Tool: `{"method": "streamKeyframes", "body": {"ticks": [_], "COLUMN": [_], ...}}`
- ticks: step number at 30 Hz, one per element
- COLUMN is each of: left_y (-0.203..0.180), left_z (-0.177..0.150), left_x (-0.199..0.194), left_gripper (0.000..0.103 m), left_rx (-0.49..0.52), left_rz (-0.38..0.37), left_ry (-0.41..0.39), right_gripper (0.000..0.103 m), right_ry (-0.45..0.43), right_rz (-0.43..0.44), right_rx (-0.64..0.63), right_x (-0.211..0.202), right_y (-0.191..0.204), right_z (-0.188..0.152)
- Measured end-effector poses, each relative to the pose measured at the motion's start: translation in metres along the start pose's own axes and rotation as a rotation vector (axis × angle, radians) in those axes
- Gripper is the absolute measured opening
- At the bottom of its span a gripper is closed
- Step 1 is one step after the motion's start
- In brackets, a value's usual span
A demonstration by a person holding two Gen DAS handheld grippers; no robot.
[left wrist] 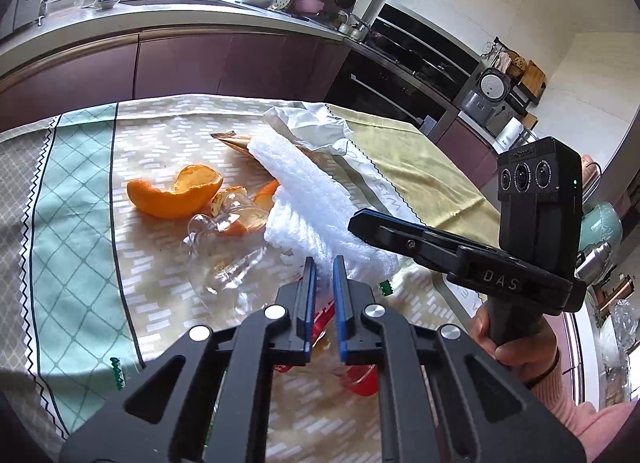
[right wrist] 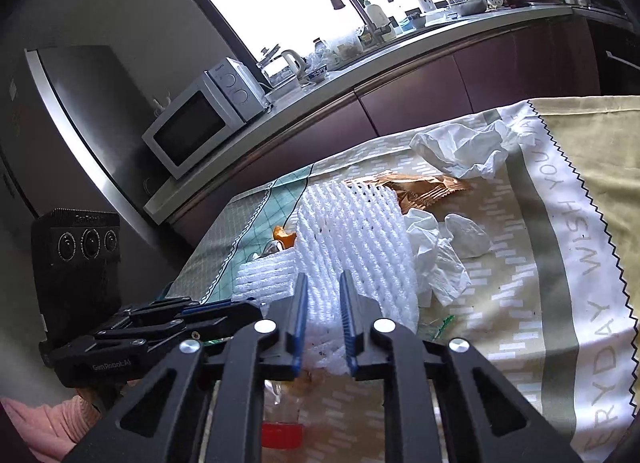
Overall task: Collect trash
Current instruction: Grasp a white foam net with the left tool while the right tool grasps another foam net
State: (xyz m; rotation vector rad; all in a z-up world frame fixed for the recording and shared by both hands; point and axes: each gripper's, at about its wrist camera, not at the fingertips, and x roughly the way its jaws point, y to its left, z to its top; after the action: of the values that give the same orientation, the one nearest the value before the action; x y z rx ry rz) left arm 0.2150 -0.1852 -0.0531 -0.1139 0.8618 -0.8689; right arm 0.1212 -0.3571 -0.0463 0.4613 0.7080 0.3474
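Nearest the left gripper [left wrist: 324,263], a plastic bottle [left wrist: 332,323] with a red label and red cap lies on the tablecloth [left wrist: 80,263] right under the blue-padded fingers, which stand a narrow gap apart with nothing between them. Just beyond the tips sits a crushed clear plastic container [left wrist: 224,251], touching pieces of orange peel [left wrist: 172,195].

To their right, a white foam net sleeve [left wrist: 316,203] stretches across the cloth. The right gripper [right wrist: 323,283] hovers close over this foam net [right wrist: 352,243], its fingers slightly parted around empty air, not clamped on anything. The same red-capped bottle [right wrist: 282,423] shows beneath it.

Past the foam, crumpled white tissues [right wrist: 440,255] lie beside it, and a shiny brown snack wrapper [right wrist: 416,187] pokes out from behind. Farther on rests a larger wad of white paper [right wrist: 464,151] near the cloth's far edge.

Behind the table runs a kitchen counter [right wrist: 320,91] with a microwave [right wrist: 192,123] on it.
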Motion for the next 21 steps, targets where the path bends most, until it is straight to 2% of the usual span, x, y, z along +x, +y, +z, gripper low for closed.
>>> {"method": "streamKeyframes", "body": {"ticks": [2, 4, 5, 7, 10, 13, 16, 17, 18, 19, 21], "left_y": [-0.002, -0.003, -0.002, 0.000, 0.001, 0.002, 0.002, 0.002, 0.001, 0.001, 0.001], "left_z": [-0.001, -0.003, -0.003, -0.002, -0.004, -0.006, -0.008, -0.009, -0.008, -0.009, -0.009], "left_x": [-0.002, -0.006, -0.007, -0.007, -0.009, -0.009, -0.010, -0.010, -0.010, -0.011, -0.013], "left_gripper": [0.008, 0.008, 0.008, 0.008, 0.008, 0.008, 0.008, 0.008, 0.008, 0.008, 0.007], "left_rx": [0.006, 0.011, 0.010, 0.015, 0.013, 0.012, 0.010, 0.008, 0.007, 0.009, 0.009], "left_rz": [-0.003, 0.000, -0.002, 0.009, 0.013, 0.018, 0.021, 0.020, 0.016, 0.017, 0.013], "left_ry": [-0.006, -0.013, -0.014, -0.019, -0.022, -0.019, -0.016, -0.016, -0.017, -0.018, -0.025], "right_gripper": [0.014, 0.039, 0.060, 0.062, 0.062, 0.054, 0.040, 0.031, 0.016, 0.010, 0.010], "right_ry": [-0.008, -0.029, -0.034, -0.046, -0.021, 0.002, 0.018, 0.019, 0.018, 0.022, 0.017], "right_rz": [-0.001, -0.024, -0.041, -0.088, -0.126, -0.174, -0.167, -0.162, -0.162, -0.150, -0.135], "right_rx": [-0.002, -0.011, -0.028, -0.088, -0.134, -0.154, -0.159, -0.159, -0.160, -0.156, -0.140], "right_x": [-0.004, -0.010, -0.012, -0.013, -0.006, 0.003, 0.008, 0.007, 0.007, 0.006, 0.003], "right_y": [0.002, 0.005, 0.009, 0.018, 0.027, 0.026, 0.024, 0.024, 0.025, 0.024, 0.022], "right_z": [0.000, 0.001, 0.001, 0.001, 0.001, 0.000, -0.002, -0.003, -0.004, -0.003, -0.002]}}
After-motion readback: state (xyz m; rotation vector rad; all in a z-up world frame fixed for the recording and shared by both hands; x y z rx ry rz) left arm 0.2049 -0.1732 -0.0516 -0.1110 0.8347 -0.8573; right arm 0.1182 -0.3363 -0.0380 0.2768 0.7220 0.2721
